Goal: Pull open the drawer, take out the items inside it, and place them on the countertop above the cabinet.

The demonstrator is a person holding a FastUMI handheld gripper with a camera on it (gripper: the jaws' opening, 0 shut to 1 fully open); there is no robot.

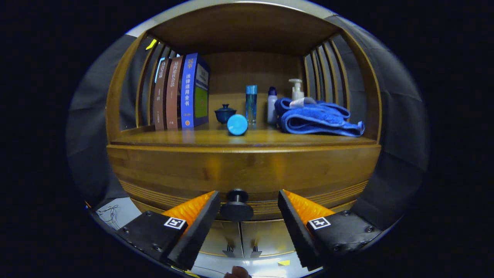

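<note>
Gripper (249, 208) spread wide, fingers flanking drawer knob (236, 208), not touching; lined up so closing would catch it. Drawer front (243, 170) sits flush w/ cabinet, contents hidden. Countertop (173, 138) holds books, blue ball (237, 124), bottles, towel (318, 119); bare strip along front edge.

White Chinese characters ran down the spine of the blue book (188, 92), too blurred to read with certainty (the two brown books (166, 94) beside it bore fainter ones). A square black-and-white marker sat behind each finger of the gripper (249, 196), whose fingers stood apart either side of the drawer knob (236, 208).
</note>
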